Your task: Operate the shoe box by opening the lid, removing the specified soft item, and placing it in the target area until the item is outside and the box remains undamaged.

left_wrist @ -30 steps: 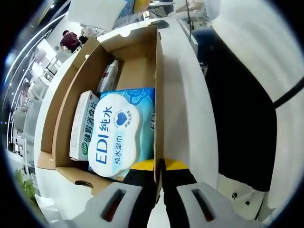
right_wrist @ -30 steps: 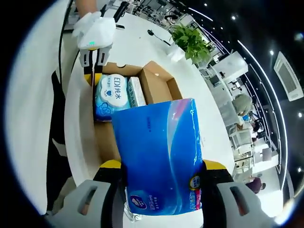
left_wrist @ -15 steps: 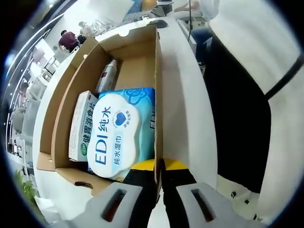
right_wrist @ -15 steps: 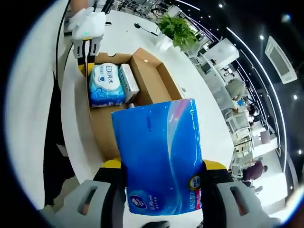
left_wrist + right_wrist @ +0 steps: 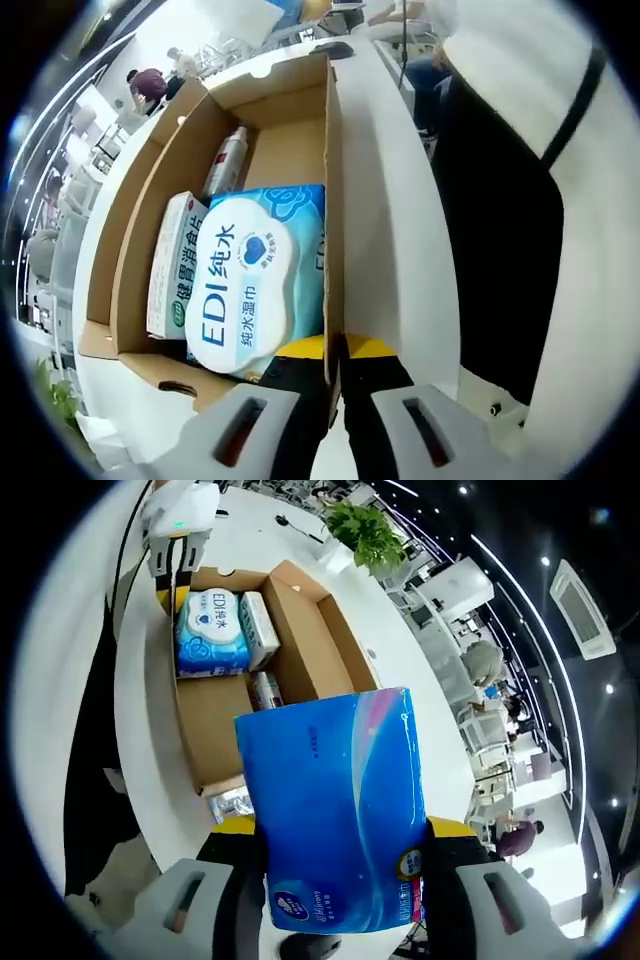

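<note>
Blue pack: the soft tissue pack fills the lower centre of the right gripper view, outside the box and above the white table.
Right gripper: the right gripper has its jaws clamped on the pack's two sides, low on the pack.
Left gripper: the left gripper has its jaws closed on the near side wall of the cardboard box, bottom centre of the left gripper view, pinning it.
Box contents: wet wipes pack, a white carton and a bottle lie inside, centre left.
Step in hand: by my judgement, carrying the pack away to the target area.
Doing it well: keep the squeeze even so the soft pack does not slip; hold the box wall steady without bending it; set down on bare table, well apart from the box.
</note>
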`<state>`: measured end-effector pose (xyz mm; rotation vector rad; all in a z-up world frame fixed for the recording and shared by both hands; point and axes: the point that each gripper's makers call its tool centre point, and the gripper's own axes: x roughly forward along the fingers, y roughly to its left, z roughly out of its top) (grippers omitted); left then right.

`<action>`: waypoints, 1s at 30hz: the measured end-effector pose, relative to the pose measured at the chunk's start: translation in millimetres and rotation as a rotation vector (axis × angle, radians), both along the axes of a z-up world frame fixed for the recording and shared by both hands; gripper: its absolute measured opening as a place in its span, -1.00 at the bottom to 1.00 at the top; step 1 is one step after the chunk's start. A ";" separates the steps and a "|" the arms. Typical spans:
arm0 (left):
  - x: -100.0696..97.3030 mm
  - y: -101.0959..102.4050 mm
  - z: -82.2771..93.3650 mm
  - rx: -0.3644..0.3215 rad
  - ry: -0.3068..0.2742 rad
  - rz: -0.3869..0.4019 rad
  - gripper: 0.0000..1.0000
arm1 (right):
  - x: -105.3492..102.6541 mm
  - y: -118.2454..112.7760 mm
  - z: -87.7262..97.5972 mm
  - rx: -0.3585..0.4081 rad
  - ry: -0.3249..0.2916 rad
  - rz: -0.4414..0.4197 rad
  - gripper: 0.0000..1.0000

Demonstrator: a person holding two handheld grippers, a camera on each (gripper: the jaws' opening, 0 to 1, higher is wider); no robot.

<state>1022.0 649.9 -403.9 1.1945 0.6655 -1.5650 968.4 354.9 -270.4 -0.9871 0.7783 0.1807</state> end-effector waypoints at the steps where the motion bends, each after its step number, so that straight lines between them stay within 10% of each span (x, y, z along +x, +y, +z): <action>1: -0.1 0.1 0.0 0.002 0.006 0.006 -0.95 | -1.8 0.7 -0.9 0.009 0.003 0.000 0.23; 30: -2.5 -0.9 3.2 0.001 0.005 0.013 -0.95 | -27.4 -23.4 -28.6 -0.073 0.146 0.070 0.24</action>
